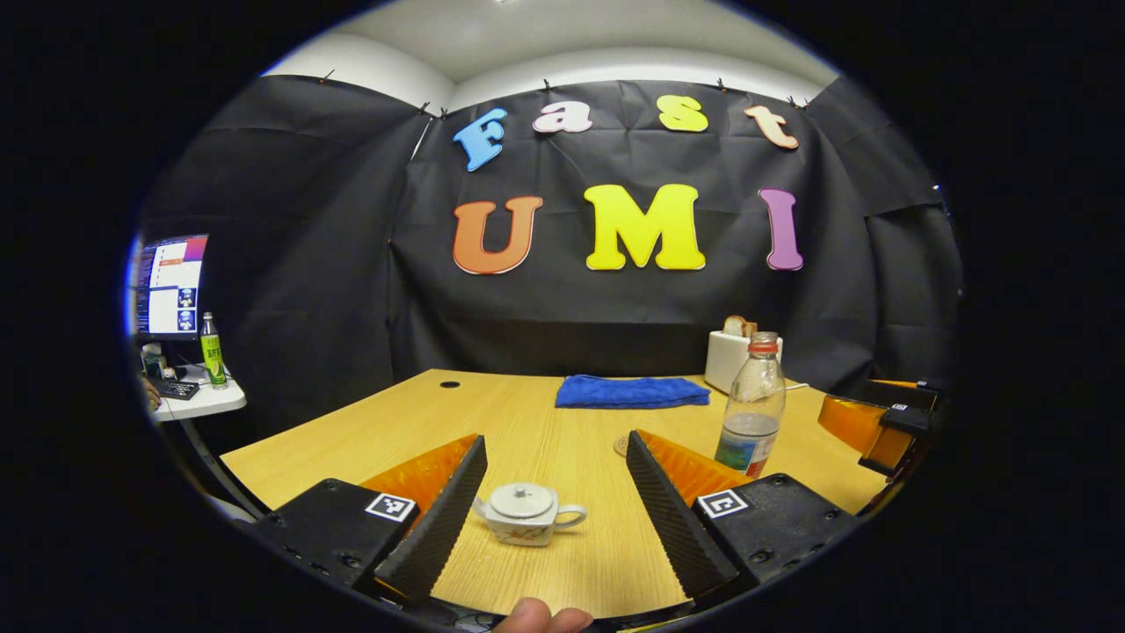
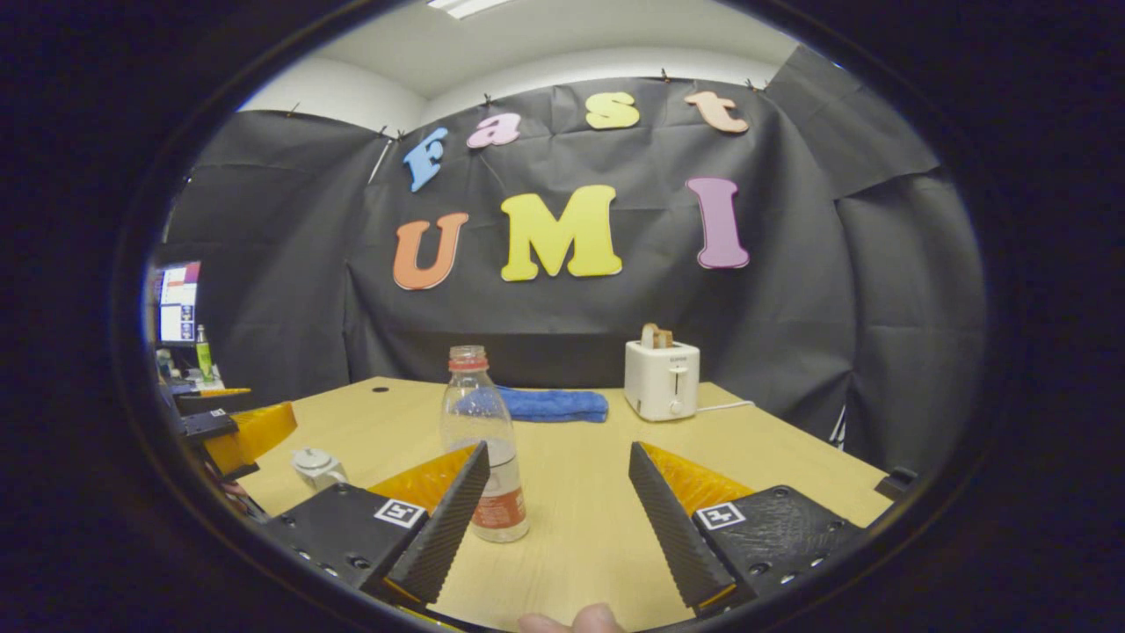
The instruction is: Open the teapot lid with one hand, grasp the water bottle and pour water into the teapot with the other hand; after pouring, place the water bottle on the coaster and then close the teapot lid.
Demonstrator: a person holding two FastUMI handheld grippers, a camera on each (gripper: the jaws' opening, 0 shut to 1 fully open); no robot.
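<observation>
Two grippers hang over a wooden table (image 1: 527, 422), both with fingers spread wide and grasping nothing. In the left gripper view, a fingertip (image 1: 536, 615) of the holding hand shows nearest, at the bottom edge. The left gripper (image 1: 554, 492) frames the small white teapot (image 1: 526, 512), which stands between its fingers without touching either, lid (image 1: 522, 499) on, spout toward the left finger and handle toward the right one. Just past the right finger's tip lies a round coaster (image 1: 623, 445), partly hidden by that finger. Farther on and to the right stands the water bottle (image 1: 751, 404), upright, red-capped, holding some water. Beyond it a blue cloth (image 1: 631, 391) lies flat and a white toaster (image 1: 732, 356) sits at the table's far edge.

In the right gripper view, the right gripper (image 2: 555, 501) has the bottle just ahead of its left finger, whose tip overlaps the bottle's lower part; contact cannot be told. The teapot sits off to the left, near the other gripper.
</observation>
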